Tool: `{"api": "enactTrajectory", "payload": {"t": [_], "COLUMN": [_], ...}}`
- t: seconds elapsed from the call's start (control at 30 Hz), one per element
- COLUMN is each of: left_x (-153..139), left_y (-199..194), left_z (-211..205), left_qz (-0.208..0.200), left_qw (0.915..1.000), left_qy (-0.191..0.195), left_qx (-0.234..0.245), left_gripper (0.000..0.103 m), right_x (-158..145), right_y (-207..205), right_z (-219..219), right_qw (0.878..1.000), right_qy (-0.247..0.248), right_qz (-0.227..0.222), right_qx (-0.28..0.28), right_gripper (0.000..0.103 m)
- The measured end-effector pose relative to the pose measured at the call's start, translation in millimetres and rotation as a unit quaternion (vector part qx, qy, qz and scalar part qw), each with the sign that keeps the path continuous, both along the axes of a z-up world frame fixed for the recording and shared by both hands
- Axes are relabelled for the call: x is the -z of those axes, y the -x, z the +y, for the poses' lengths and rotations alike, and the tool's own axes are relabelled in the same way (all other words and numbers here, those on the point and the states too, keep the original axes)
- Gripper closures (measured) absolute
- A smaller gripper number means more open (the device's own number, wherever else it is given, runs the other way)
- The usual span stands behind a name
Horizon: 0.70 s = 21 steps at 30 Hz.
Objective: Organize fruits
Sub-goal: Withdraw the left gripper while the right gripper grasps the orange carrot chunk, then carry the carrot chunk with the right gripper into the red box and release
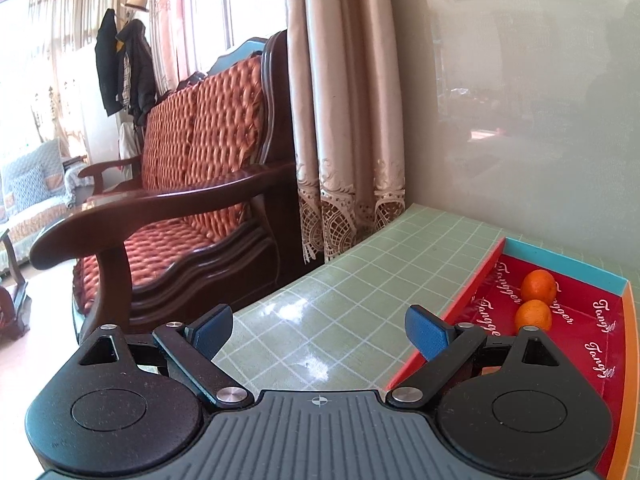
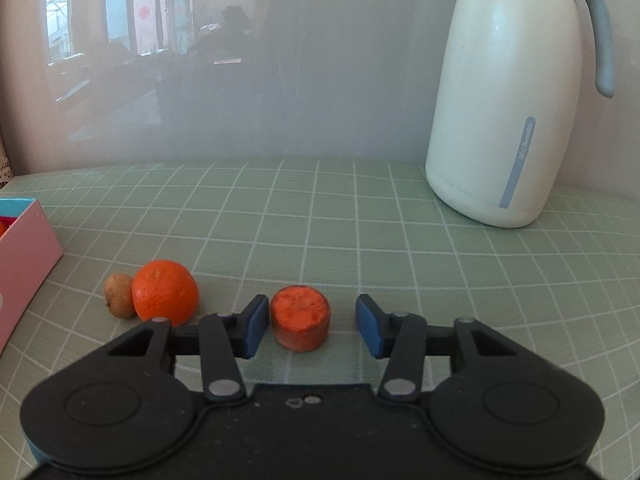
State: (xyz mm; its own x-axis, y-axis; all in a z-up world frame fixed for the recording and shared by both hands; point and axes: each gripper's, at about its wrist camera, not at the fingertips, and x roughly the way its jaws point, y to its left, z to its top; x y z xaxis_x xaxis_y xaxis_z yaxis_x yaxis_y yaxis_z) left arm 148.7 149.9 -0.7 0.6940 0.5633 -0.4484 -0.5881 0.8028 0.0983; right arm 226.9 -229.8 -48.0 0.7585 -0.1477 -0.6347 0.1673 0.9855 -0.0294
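We note the red box at the right edge of the left wrist view is cut off by the frame and partly hidden behind the left tongs; in the right wrist view only its pink outer wall shows at far left. Two oranges lie inside it, touching; the nearer one is partly covered by the tongs' linkage. The left tongs stand wide apart over the bare green checked desk, holding nothing.

In the right wrist view, the right tongs straddle an orange-red cut cylinder of fruit at lower centre. The left pad sits just beside it; a clear gap remains on the right, so nothing is gripped. A whole orange and a small brown fruit touch at lower left. A white jug stands at upper right, its top cut off.
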Motion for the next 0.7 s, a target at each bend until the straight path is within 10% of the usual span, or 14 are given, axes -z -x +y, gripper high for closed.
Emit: {"api": "enactTrajectory", "payload": {"t": [0.33, 0.7], "left_x": [2.7, 4.3], "left_y": [4.0, 29.6], "left_z": [4.9, 26.7], "left_qz": [0.008, 0.006], "left_qw": [0.9999, 0.9984], "left_qy": [0.0, -0.004], "left_qx": [-0.009, -0.055], "left_gripper": [0.01, 0.01], "right_x": [-19.1, -65.4], "right_y": [17.7, 45.2], "right_z": [23.4, 121.4], "right_qw": [0.999, 0.97], "right_qy": [-0.015, -0.079], "right_qz": [-0.031, -0.098], "right_qx": [-0.035, -0.209], "right_gripper": [0.074, 0.074]}}
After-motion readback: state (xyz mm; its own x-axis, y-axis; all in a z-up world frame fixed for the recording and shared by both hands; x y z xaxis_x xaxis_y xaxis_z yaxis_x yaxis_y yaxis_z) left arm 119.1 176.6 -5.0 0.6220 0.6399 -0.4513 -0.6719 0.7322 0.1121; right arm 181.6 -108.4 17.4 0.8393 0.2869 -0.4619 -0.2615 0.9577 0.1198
